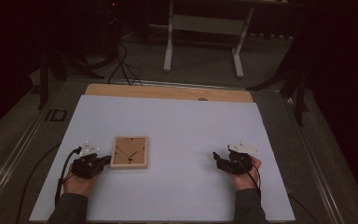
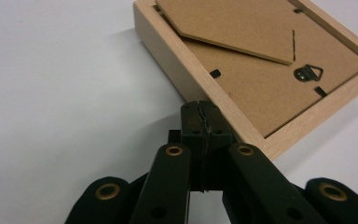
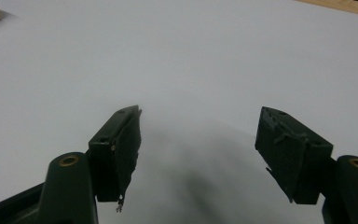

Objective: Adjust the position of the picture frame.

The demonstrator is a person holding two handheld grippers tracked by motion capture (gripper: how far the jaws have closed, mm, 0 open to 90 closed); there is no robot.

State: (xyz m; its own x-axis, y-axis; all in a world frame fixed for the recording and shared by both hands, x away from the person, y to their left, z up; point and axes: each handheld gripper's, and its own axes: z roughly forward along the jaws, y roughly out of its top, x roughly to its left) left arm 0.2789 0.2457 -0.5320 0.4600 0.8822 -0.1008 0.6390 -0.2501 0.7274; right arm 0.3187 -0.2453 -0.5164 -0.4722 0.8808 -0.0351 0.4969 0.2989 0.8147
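A small wooden picture frame [image 1: 129, 152] lies face down on the white board [image 1: 182, 126], left of centre. Its brown backing, stand flap and metal hanger [image 2: 308, 73] show in the left gripper view. My left gripper [image 1: 105, 161] rests just left of the frame, jaws pressed together with nothing between them, tips [image 2: 200, 108] touching or nearly touching the frame's wooden edge [image 2: 205, 88]. At the right of the board my right gripper [image 1: 217, 158] sits apart from the frame, pointing left. Its jaws stand wide open over bare board [image 3: 198, 126].
The white board lies on a wooden tabletop [image 1: 168, 91] whose strip shows at the far edge. Cables trail from both grippers off the board's near side. A white table stand [image 1: 205, 32] and floor cables [image 1: 121, 65] lie beyond the table.
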